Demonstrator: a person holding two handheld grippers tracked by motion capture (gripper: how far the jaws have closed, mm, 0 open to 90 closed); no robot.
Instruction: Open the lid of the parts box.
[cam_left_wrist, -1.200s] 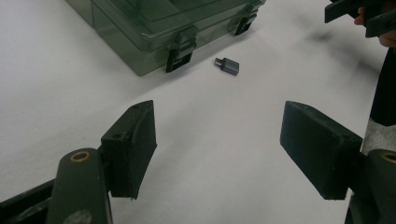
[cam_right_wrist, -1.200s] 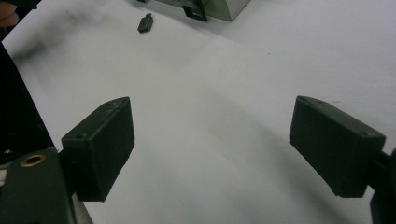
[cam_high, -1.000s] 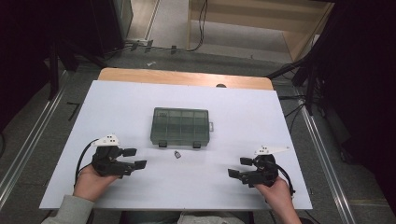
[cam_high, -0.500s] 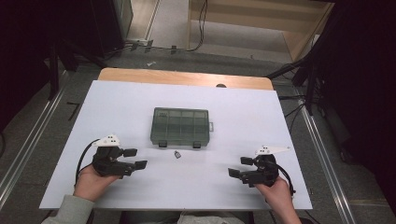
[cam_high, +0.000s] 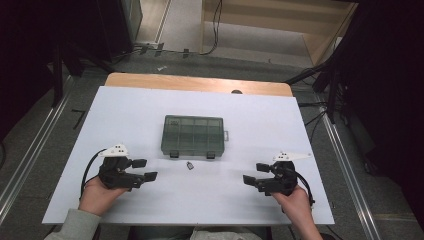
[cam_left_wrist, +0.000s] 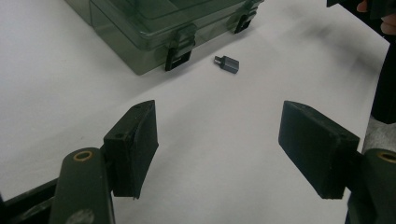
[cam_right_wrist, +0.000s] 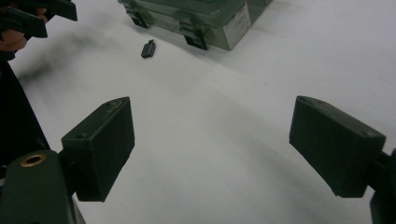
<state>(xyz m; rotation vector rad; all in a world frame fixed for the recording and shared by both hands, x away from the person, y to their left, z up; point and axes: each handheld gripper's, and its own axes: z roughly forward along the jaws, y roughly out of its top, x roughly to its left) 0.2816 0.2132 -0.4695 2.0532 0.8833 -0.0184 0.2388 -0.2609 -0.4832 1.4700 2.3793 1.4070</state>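
Observation:
A smoky-green clear compartment box with its lid down and two front latches sits mid-table; it also shows at the top of the left gripper view and the right gripper view. A small dark adapter-like part lies just in front of it, seen too as a little plug and a dark part. My left gripper rests at the front left, open and holding nothing. My right gripper rests at the front right, open and holding nothing.
The white table sheet covers a wooden top whose far edge shows. Metal rails run along the floor on both sides. Dark stands and cables crowd the floor beyond the table.

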